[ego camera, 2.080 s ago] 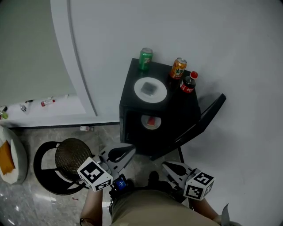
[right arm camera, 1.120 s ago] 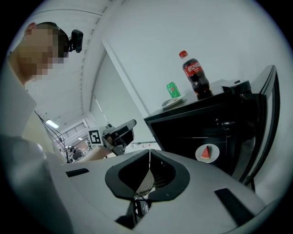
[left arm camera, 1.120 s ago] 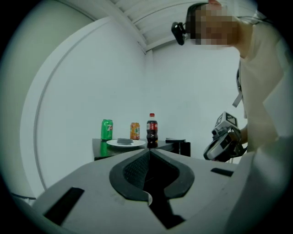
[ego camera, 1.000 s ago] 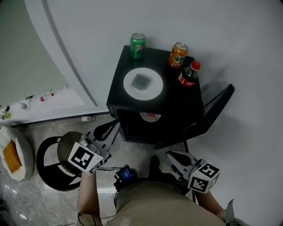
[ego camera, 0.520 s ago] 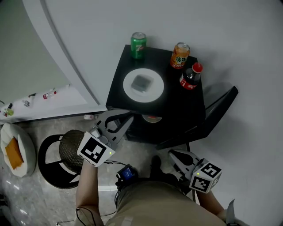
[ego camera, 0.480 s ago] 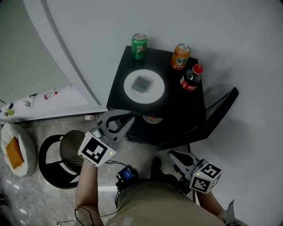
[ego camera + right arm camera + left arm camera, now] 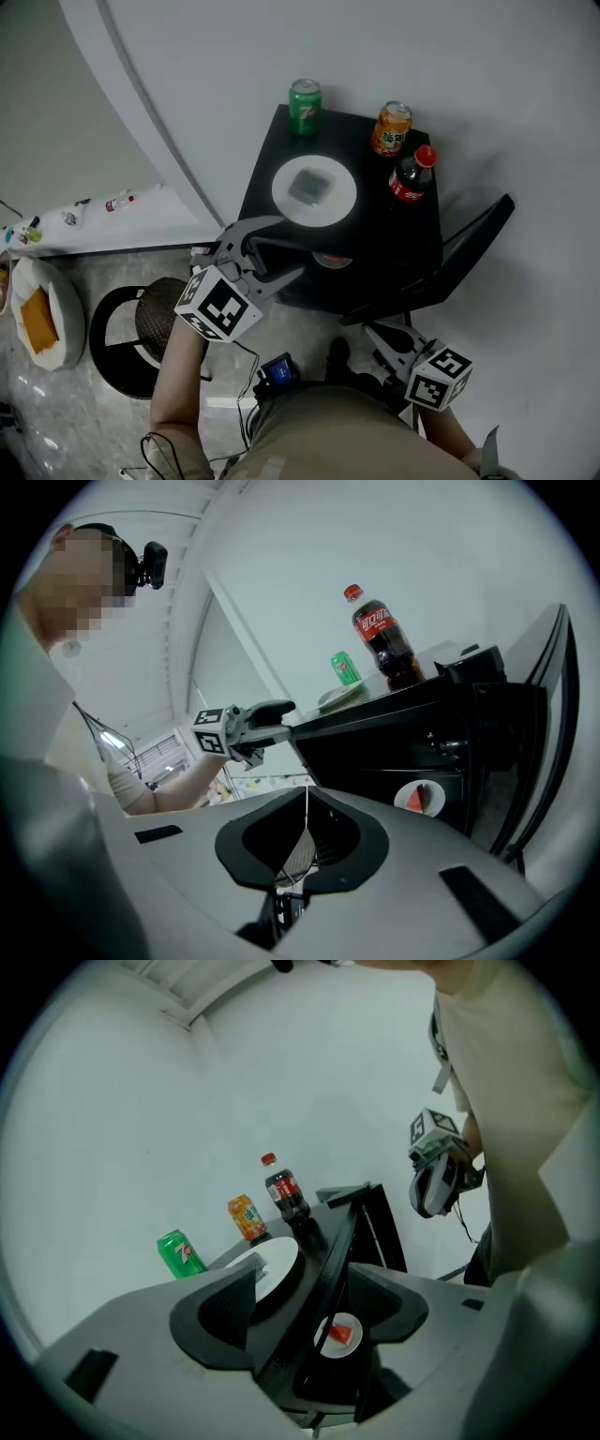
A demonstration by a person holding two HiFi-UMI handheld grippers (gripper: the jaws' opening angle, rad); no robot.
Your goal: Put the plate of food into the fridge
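Note:
A white plate with a grey piece of food (image 7: 314, 189) (image 7: 272, 1262) lies on top of the black mini fridge (image 7: 394, 244), whose door (image 7: 469, 251) stands open to the right. Inside sits a small plate with red food (image 7: 326, 261) (image 7: 337, 1333) (image 7: 419, 797). My left gripper (image 7: 272, 251) (image 7: 305, 1290) hovers at the fridge's front left corner, jaws opening, pads touching nothing. My right gripper (image 7: 389, 339) (image 7: 306, 803) hangs low by the person's body, shut and empty.
A green can (image 7: 304, 98), an orange can (image 7: 392, 127) and a cola bottle (image 7: 410, 175) stand along the fridge top's back edge. A round black stool (image 7: 150, 323) is on the floor at left, a white dish with something orange (image 7: 39, 314) beyond it.
My left gripper has risen from beside the stool to the fridge's front left corner, and its jaws have parted. The right gripper has stayed put.

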